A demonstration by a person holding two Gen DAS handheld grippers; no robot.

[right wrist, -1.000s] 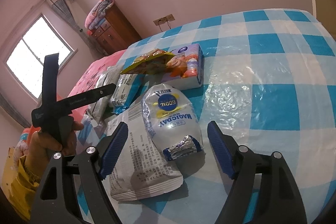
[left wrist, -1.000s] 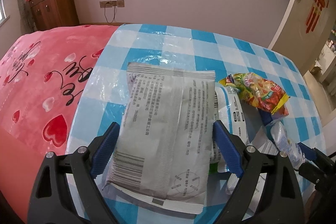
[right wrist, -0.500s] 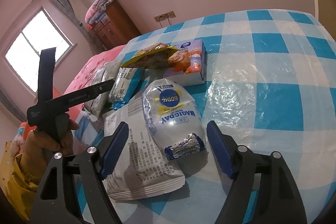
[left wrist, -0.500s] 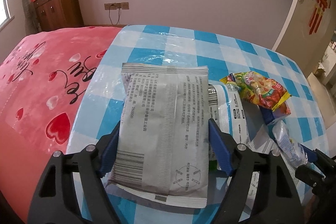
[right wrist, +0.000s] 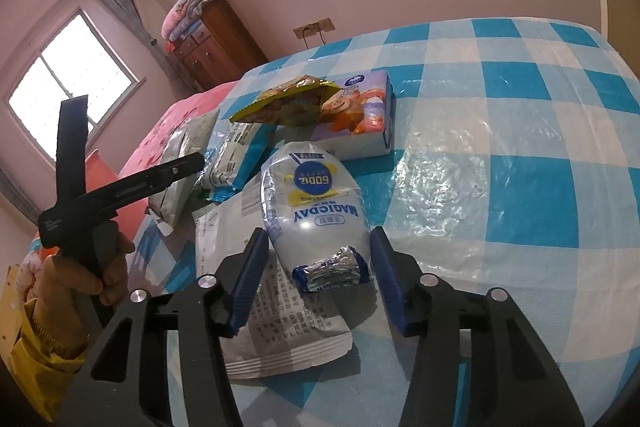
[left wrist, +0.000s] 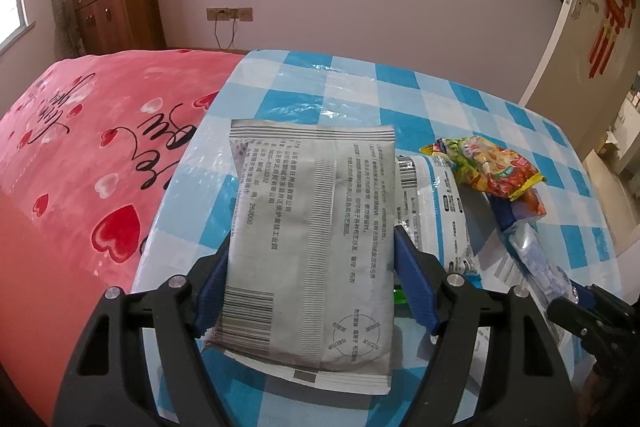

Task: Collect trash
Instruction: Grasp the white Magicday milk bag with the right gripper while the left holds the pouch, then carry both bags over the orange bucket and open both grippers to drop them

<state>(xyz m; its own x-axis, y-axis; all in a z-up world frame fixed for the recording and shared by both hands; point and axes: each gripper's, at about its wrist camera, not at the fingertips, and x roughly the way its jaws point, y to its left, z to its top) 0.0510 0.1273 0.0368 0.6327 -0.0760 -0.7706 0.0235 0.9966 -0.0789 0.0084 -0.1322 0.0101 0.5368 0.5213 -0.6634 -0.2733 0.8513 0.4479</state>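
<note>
The left hand-held gripper (left wrist: 310, 291) has just closed onto the grey packet (left wrist: 310, 227) on the table (left wrist: 460, 107). The right hand-held gripper (right wrist: 316, 281) has closed across the white pouch (right wrist: 316, 203), apparently touching. Both are light, crinkly and slippery; grip mid-body.

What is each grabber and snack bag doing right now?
left gripper, jaws just closing, pads pressing grey packet between them
right gripper, shut on white pouch
grey packet, gripped by both side edges
white pouch, pinched, puffy
yellow snack bag, not held, resting on tissue pack
door, open
</note>
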